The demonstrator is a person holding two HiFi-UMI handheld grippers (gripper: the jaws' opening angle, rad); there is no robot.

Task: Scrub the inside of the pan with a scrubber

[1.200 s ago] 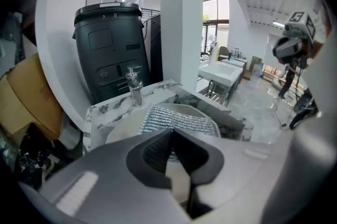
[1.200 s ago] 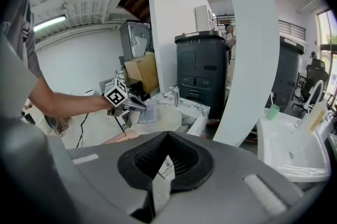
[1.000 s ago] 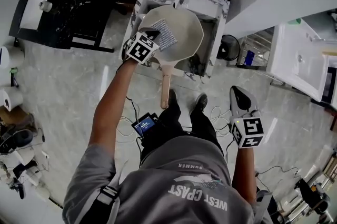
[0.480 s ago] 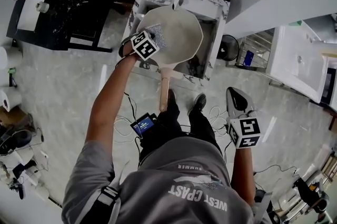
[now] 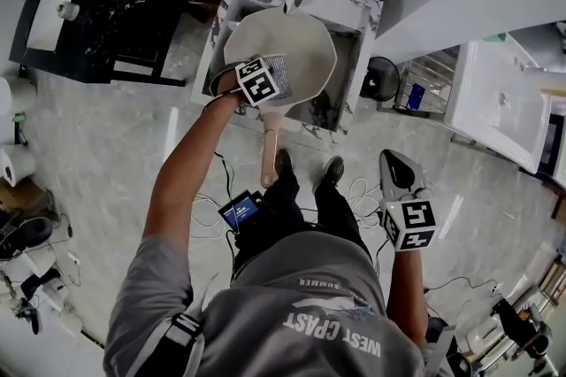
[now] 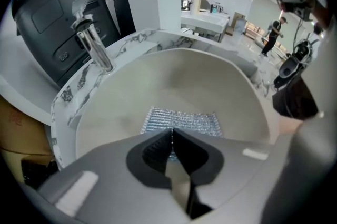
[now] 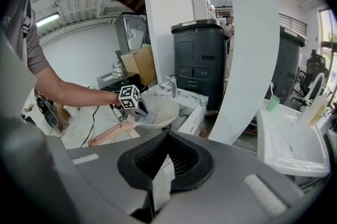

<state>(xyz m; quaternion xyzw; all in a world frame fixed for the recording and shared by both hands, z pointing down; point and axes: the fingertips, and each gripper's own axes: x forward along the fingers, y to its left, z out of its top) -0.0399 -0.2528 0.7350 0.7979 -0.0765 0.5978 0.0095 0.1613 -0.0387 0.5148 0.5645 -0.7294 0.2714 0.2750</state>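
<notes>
Head view: a marble sink (image 5: 358, 8) holds the pan (image 5: 305, 34), its handle jutting toward the person. Left gripper (image 6: 171, 132) points steeply down into the pan, jaws pinched on the scrubber (image 6: 181, 122), which is spread over the pan's inside. Right gripper (image 7: 164, 136) hangs well apart, jaws together, empty.

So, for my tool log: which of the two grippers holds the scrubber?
The left gripper, shut on the silver mesh scrubber inside the pan; the right gripper is empty, away from it.

The faucet (image 6: 92, 41) rises beyond the pan's (image 6: 184, 78) far-left rim; its bowl stands open above.
</notes>
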